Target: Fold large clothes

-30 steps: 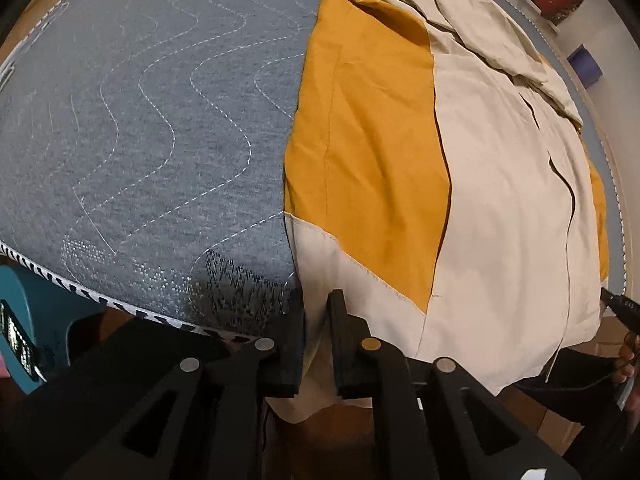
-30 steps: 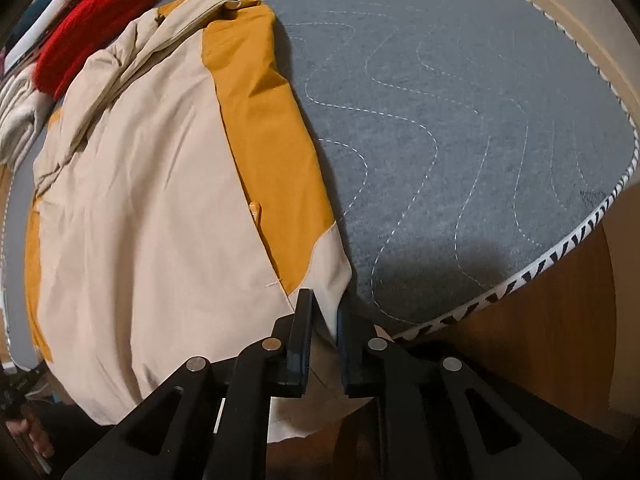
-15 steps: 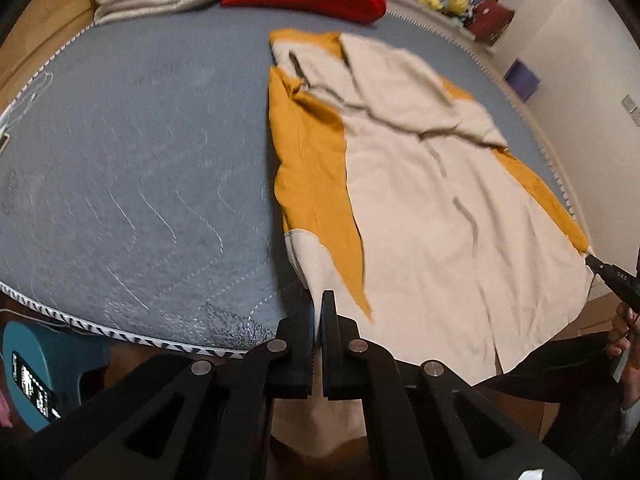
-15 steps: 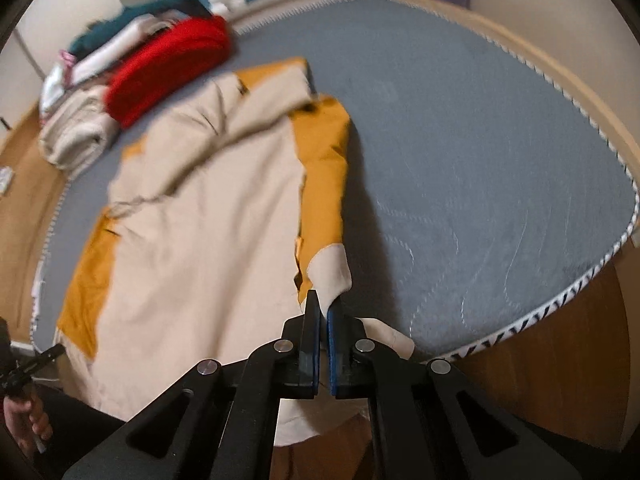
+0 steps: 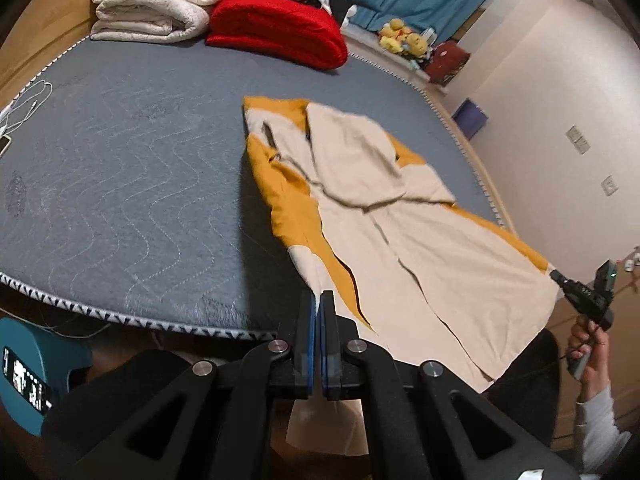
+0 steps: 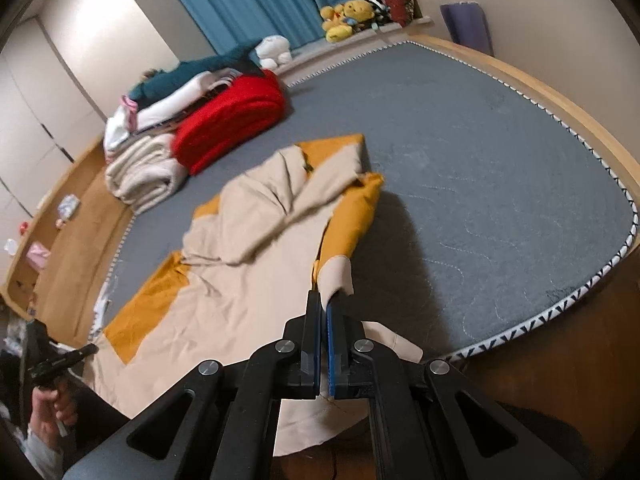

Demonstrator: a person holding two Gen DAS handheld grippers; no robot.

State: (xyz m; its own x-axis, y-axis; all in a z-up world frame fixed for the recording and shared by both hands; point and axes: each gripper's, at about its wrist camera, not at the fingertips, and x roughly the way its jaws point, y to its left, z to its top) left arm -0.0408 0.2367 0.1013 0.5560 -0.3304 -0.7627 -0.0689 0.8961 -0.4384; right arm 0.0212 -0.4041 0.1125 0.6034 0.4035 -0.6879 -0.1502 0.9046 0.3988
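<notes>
Both grippers higher, garment hem raised

We see a large grey quilted mattress on a light wooden bed frame. Teal curtains hang along the far wall, with yellow plush toys on the ledge below. Plain cream walls carry 2 switch plates. Folded cream blankets and a red blanket lie at the far side. The floor is brown wood.

Beige-and-mustard garment, grey quilted mattress
</notes>
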